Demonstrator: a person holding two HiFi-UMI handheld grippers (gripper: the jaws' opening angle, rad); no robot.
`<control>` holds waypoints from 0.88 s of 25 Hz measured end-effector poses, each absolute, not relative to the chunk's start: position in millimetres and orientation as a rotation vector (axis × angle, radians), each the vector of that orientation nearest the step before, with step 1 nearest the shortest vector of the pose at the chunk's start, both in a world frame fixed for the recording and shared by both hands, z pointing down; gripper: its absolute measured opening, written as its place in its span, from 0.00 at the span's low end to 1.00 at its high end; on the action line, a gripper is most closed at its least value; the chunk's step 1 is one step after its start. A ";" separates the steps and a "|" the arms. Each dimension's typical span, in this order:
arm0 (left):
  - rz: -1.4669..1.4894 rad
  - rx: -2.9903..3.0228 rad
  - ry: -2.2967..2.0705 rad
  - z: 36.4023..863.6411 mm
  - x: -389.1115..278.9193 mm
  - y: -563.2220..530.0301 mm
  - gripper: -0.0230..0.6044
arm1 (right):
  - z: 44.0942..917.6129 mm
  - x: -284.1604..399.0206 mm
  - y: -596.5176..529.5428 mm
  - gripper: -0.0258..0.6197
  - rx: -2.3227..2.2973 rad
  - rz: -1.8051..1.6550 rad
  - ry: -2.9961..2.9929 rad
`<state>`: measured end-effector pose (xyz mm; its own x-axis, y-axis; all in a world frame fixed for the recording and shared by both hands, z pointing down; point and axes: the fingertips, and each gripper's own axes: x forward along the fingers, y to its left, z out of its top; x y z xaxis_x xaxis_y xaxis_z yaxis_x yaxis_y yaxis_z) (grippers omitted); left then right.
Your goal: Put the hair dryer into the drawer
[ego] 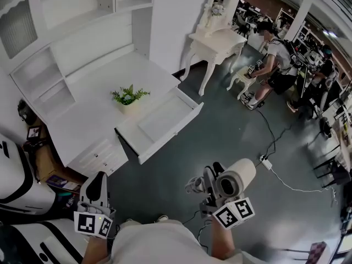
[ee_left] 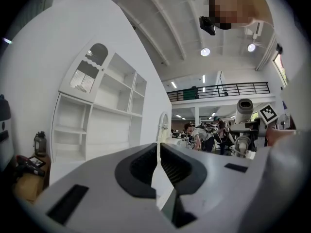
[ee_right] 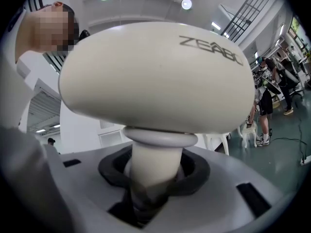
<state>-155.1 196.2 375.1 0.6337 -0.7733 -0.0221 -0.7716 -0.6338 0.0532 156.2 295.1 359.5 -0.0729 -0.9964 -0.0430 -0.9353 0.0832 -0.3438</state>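
Above the grey floor, in front of the white desk [ego: 93, 111]: the right gripper [ego: 210, 183] is clenched on the handle of the cream hair dryer [ego: 240, 175]. In the right gripper view both dark pads [ee_right: 194, 171] press on the handle just below its collar, and the dryer's body [ee_right: 155, 76] stands upright over the jaws.

The left gripper [ego: 97, 185] hangs low at the left, well apart from the dryer. In the left gripper view its 2 jaws are brought together with nothing between them [ee_left: 158, 165].

The drawer [ego: 171, 140] is pulled out from the desk's front edge and its bare white floor shows. The dryer is held in the air, well short of it.

1 small potted plant [ego: 129, 97] stands on the desktop just behind the drawer. A white dressing table [ego: 217, 40] stands further back, and a person [ego: 273, 56] bends over beside it.
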 end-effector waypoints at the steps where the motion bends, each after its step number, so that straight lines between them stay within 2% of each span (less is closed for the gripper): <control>1: -0.059 2.800 -1.325 377.6 -150.3 198.7 0.09 | 361.5 158.0 296.2 0.29 -1.920 -0.338 2.109; 11: 0.013 2.774 -1.357 388.9 -126.7 212.9 0.09 | 381.1 177.6 291.9 0.29 -1.844 -0.416 2.148; 22: 0.008 2.752 -1.259 412.0 -109.2 147.7 0.09 | 393.4 169.3 233.6 0.29 -1.878 -0.472 2.171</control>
